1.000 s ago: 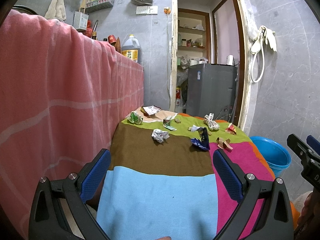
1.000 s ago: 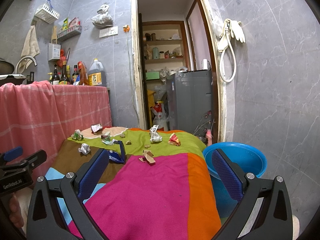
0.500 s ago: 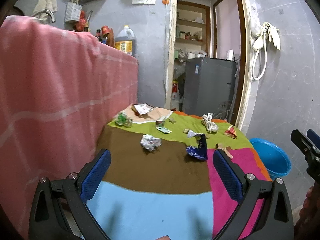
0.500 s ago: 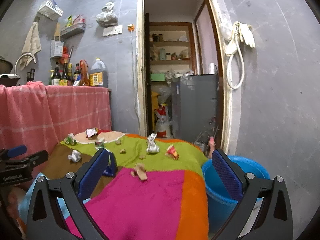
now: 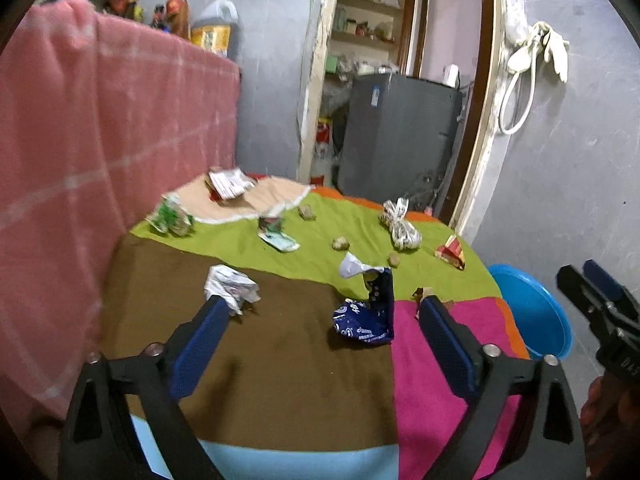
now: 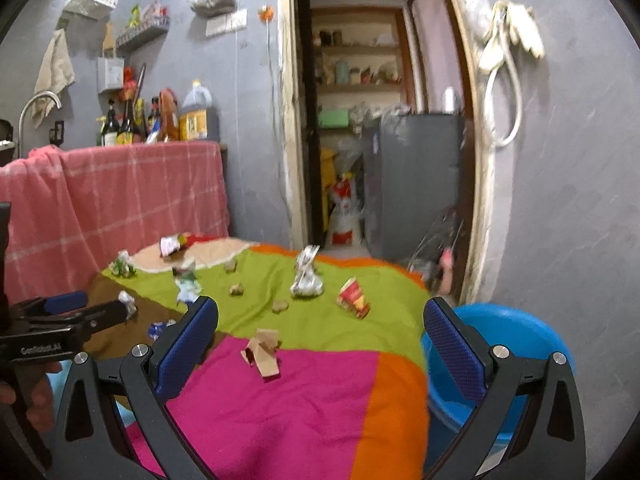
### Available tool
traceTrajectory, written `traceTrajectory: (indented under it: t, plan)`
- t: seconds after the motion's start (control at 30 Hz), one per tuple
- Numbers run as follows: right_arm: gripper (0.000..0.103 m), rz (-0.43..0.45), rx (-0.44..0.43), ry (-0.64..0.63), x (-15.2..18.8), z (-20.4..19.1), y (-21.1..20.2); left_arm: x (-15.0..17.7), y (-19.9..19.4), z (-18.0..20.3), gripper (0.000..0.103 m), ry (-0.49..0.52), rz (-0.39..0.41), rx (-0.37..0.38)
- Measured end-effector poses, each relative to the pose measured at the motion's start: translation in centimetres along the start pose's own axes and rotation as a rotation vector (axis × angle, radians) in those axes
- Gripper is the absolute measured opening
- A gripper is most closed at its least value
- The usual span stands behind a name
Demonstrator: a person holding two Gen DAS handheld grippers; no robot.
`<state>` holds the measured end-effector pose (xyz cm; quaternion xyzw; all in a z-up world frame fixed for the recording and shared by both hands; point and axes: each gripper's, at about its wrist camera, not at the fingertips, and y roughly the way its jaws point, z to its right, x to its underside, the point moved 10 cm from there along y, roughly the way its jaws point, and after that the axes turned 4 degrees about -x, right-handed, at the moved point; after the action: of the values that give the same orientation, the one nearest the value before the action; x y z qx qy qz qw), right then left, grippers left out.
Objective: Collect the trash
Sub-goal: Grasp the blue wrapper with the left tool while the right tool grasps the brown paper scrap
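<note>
Several pieces of trash lie on a striped cloth-covered table [image 5: 280,360]. A crumpled white paper [image 5: 230,284] sits just beyond my left finger. A blue wrapper [image 5: 366,314] lies between the fingers' line, ahead. My left gripper [image 5: 324,316] is open and empty above the brown stripe. My right gripper [image 6: 320,320] is open and empty over the pink stripe, with a brown paper scrap [image 6: 264,354] ahead of it. A silver wrapper [image 6: 306,276] and a red wrapper [image 6: 354,296] lie on the green stripe. A blue basin [image 6: 508,344] stands at the table's right.
A pink cloth-draped counter [image 5: 100,140] runs along the left with bottles on top. A doorway [image 6: 360,140] with a grey cabinet [image 5: 400,136] is behind the table. The grey wall [image 6: 560,200] is on the right. Small brown scraps [image 5: 340,243] dot the green stripe.
Both grippers have moved forward over the table; the trash looks nearer in both views. The left gripper has dropped toward the brown stripe. Both stay open.
</note>
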<state>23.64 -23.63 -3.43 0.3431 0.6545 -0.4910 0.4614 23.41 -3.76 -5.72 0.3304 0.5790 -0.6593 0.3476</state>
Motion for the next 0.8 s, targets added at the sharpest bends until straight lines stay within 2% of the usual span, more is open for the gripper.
traceTrajectory:
  t: [0.13,0.27,0.37,0.43,0.67,0.8]
  plan:
    - [0.103,-0.092,-0.051,0.027,1.3,0.1,2.5,0.7,2.0,0.2,0.066,-0.015,-0.075,0.023]
    - [0.102,-0.171,-0.086,0.037,2.6,0.0,4.6,1.6,2.9,0.3,0.053,-0.031,-0.137,0.052]
    - [0.089,-0.246,-0.118,0.028,3.8,-0.6,6.1,2.1,3.2,0.6,0.042,-0.035,-0.168,0.068]
    - [0.076,-0.297,-0.14,0.022,4.7,-1.1,7.0,2.4,3.4,0.7,0.032,-0.042,-0.189,0.082]
    - [0.065,-0.421,-0.206,-0.01,6.8,-2.7,9.6,2.6,4.2,1.1,0.019,-0.068,-0.231,0.119]
    - [0.054,-0.467,-0.227,-0.021,7.3,-3.0,10.8,2.6,4.3,1.2,0.015,-0.083,-0.237,0.128]
